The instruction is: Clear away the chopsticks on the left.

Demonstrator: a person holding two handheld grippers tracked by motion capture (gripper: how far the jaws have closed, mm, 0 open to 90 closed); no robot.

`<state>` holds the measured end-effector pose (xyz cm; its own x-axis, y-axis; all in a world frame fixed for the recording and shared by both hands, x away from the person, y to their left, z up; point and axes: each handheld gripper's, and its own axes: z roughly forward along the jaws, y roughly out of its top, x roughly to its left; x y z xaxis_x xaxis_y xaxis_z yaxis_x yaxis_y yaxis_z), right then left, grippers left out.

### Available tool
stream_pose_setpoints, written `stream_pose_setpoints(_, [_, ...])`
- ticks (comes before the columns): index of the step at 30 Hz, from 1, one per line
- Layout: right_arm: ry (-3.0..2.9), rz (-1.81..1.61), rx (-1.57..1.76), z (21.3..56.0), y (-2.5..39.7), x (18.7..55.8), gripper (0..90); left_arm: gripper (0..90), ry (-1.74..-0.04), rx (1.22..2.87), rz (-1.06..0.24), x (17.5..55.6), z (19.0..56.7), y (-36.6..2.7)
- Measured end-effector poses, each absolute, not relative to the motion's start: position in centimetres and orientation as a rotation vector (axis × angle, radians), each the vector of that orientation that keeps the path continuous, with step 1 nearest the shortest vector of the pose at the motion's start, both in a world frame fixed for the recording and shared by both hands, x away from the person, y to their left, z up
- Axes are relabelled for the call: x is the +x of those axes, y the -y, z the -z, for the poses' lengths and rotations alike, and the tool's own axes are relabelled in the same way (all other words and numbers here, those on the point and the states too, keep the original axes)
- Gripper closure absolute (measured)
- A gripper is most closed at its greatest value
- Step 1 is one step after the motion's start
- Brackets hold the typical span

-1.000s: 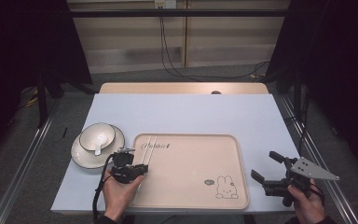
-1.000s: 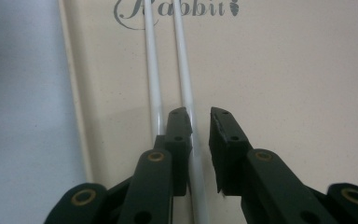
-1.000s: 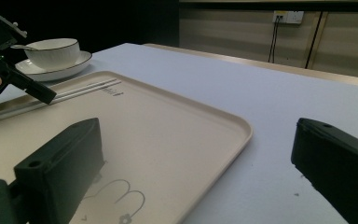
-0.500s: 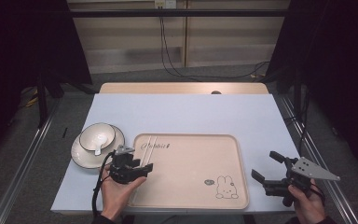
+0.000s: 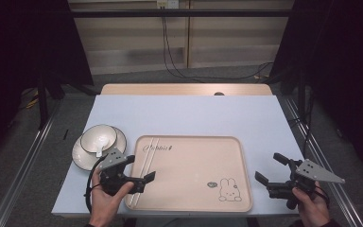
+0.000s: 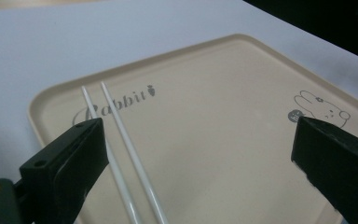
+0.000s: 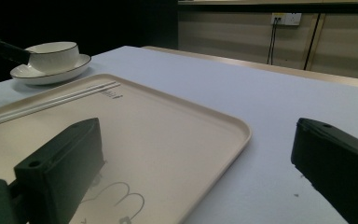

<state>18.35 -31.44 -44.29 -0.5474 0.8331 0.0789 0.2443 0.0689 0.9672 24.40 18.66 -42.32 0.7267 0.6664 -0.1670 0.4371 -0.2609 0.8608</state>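
At the far left of the white table (image 5: pixel 189 113) a bowl (image 5: pixel 99 138) sits on a saucer (image 5: pixel 81 156), with what looks like a spoon lying in it. Just right of that, the left gripper (image 5: pixel 142 173) hangs over the near-left corner of the beige tray (image 5: pixel 227 156), jaws spread wide and gripping nothing. Below and between those jaws lies the pair of white chopsticks (image 6: pixel 121 140), side by side along the tray's left edge, running from beside the "Rabbit" lettering (image 6: pixel 116 102) toward the person. They look thin, stiff, light and glossy, so they will probably roll or slip on the smooth tray and could scissor apart if pinched off-centre; the sensible hold seems to be across both sticks at once near their middle, jaws set square to them and closed gently. Further right the tray is bare apart from the printed rabbit (image 5: pixel 228 189). Beyond its right edge the right gripper (image 5: pixel 270 171) hovers over the table, jaws likewise wide apart and empty, pointing back toward the tray
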Motion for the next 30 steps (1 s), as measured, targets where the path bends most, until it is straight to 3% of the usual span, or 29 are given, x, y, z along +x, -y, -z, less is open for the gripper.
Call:
stream_pose_setpoints(4, [-1.839,-1.506,1.08,44.3,31.4,18.3,1.6,3.2,-0.83,1.884,-0.261,23.9,42.2,-20.5])
stream_pose_setpoints(12, [-1.835,-1.489,1.063,44.3,31.5,18.4,1.6,2.7,-0.815,1.85,-0.367,22.1,41.7,-23.4])
stream_pose_setpoints(25, [-1.816,-1.49,1.062,44.3,31.7,18.3,1.4,2.1,-0.9,1.743,-0.509,19.3,42.0,-26.8])
stream_pose_setpoints(30, [-1.816,-1.489,1.071,44.3,31.9,18.0,1.4,2.1,-0.961,1.676,-0.509,18.6,42.8,-28.0])
